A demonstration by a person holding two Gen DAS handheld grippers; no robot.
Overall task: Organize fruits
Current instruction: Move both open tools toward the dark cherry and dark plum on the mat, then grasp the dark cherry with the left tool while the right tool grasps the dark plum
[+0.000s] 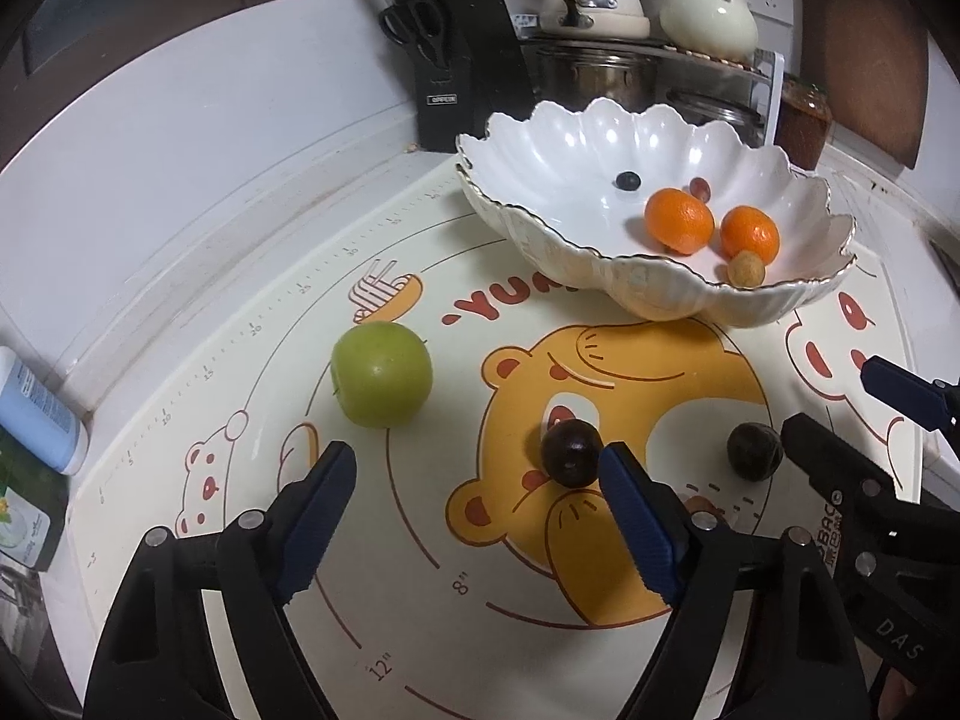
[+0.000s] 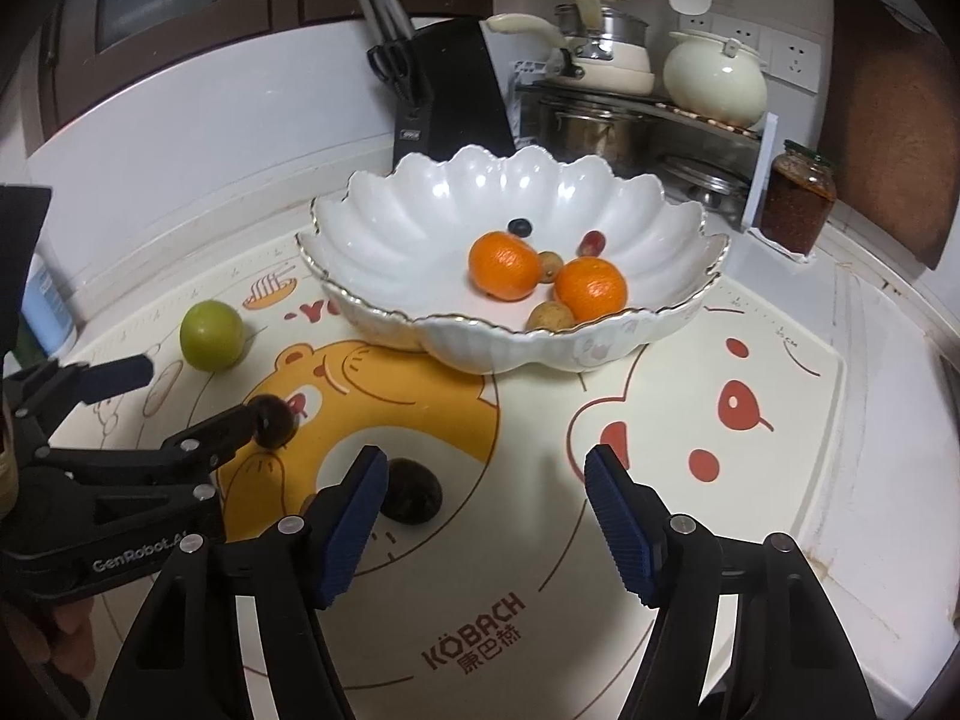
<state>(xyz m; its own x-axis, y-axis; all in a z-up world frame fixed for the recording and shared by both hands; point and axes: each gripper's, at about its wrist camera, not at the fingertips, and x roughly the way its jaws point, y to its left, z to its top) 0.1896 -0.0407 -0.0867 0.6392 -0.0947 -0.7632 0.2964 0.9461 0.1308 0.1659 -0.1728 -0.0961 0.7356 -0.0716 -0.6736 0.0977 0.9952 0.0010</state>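
Left wrist view, items left to right on a cartoon-bear mat (image 1: 420, 540):
- Bottle (image 1: 36, 414), blue-labelled, lying off the mat at the far left edge.
- Green apple (image 1: 382, 373), alone on the mat, left of centre.
- Left tongs (image 1: 477, 474), jaws wide apart, nothing gripped; first dark plum (image 1: 571, 452) sits just inside the right-hand fingertip, touching or nearly so, I cannot tell which.
- Second dark plum (image 1: 754, 450), near right, just beside the nearer finger of the right tongs (image 1: 834, 402); that tool's jaws stand apart, holding nothing.
- White scalloped bowl (image 1: 540, 150), far side of the mat, containing a blueberry (image 1: 627, 181), two oranges (image 1: 678, 221), a red grape (image 1: 699, 186) and a small tan fruit (image 1: 747, 269).
- Knife block (image 1: 462, 72) with scissors, pots and a red-filled jar (image 1: 803, 120) along the far counter.

Right wrist view: second plum lies just inside the left-hand finger, untouched by the other.
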